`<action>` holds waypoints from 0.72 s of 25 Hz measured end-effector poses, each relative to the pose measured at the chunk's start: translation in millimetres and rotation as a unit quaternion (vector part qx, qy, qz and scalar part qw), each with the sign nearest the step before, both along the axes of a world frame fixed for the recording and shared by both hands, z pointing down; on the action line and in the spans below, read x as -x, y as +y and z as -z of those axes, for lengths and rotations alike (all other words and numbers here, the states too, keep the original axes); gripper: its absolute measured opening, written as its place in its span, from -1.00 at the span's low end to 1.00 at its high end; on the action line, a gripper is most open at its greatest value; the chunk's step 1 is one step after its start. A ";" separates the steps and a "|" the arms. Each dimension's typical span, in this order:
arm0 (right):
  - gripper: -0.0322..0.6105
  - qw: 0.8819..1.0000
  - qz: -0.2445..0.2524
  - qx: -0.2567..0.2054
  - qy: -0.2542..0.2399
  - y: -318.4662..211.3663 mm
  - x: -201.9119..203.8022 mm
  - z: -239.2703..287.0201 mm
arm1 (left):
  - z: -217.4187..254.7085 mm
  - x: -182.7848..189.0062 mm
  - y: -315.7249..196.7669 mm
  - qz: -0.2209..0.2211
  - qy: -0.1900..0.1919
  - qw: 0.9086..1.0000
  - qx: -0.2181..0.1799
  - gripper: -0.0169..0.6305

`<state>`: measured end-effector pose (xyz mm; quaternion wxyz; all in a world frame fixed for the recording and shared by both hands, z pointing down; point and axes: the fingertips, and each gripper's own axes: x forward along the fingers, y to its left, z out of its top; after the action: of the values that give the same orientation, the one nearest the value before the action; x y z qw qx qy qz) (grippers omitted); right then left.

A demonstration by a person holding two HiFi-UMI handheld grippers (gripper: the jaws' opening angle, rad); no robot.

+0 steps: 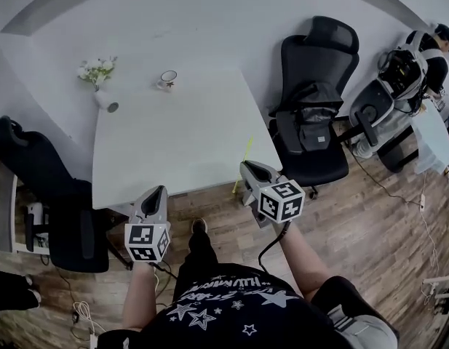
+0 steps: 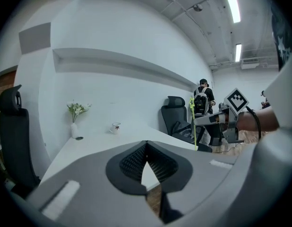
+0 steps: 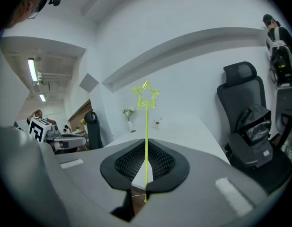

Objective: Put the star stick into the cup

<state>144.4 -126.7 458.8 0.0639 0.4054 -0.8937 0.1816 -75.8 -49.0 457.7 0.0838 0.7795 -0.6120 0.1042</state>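
Closest in the head view is the person's black star-printed shirt (image 1: 224, 304), with both forearms reaching out over the wooden floor (image 1: 370, 224). The left gripper (image 1: 159, 193) hangs at the near edge of the white table (image 1: 173, 137). The right gripper (image 1: 247, 168) is just beside the table's near right corner, and the yellow star stick (image 1: 246, 153) slants across its jaws by that corner. The cup (image 1: 167, 79) stands at the far side of the table, well apart from both grippers, with a vase of white flowers (image 1: 100, 86) to its left. A black office chair (image 1: 311, 100) stands to the right of the table.

In the left gripper view, the ribbed pads are pressed together with nothing between them. Past them lie the tabletop, the cup and the vase. Off to the right, the other gripper holds the stick upright, and a person (image 2: 202, 96) stands far behind it.

In the right gripper view, the jaws are clenched on the lower shaft of the star stick. It rises straight up between the pads, its outlined star well above them and its bottom tip poking out just below. The cup shows small in the distance, just right of the shaft.
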 end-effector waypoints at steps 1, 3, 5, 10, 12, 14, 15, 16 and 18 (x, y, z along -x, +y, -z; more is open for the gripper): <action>-0.79 1.000 -0.001 0.000 0.001 -10.5 3.5 -0.6 | 0.5 5.3 -12.4 0.000 0.000 1.000 -0.001 -0.94; -0.79 1.000 -0.003 0.000 0.004 -33.2 10.8 -0.8 | 0.9 16.5 -38.5 0.001 0.003 1.000 -0.002 -0.94; -0.79 1.000 -0.008 0.002 0.006 -56.0 18.0 0.1 | 0.0 27.7 -63.3 0.001 0.007 1.000 0.000 -0.94; -0.79 1.000 -0.013 0.001 0.009 -111.2 42.7 9.0 | 7.9 55.0 -119.4 -0.003 0.010 1.000 0.000 -0.94; -0.79 1.000 -0.013 -0.003 0.009 -133.5 53.7 14.9 | 12.9 65.4 -141.1 -0.002 0.012 1.000 -0.003 -0.94; -0.79 1.000 -0.012 -0.008 0.008 -153.6 65.4 21.4 | 17.1 75.6 -160.5 -0.002 0.013 1.000 -0.005 -0.94; -0.79 1.000 -0.012 -0.010 0.007 -163.0 71.4 24.8 | 19.4 80.4 -169.6 -0.003 0.013 1.000 -0.006 -0.94; -0.79 1.000 -0.012 -0.013 0.006 -172.2 77.5 28.1 | 22.0 85.2 -178.5 -0.004 0.013 1.000 -0.008 -0.94; -0.79 1.000 -0.013 -0.020 0.004 -190.6 89.3 34.0 | 27.8 94.9 -196.1 -0.006 0.015 1.000 -0.013 -0.94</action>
<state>55.1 -317.4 424.8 0.0568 0.4187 -0.8916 0.1630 -170.6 -245.0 429.8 0.0817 0.7855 -0.6076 0.0852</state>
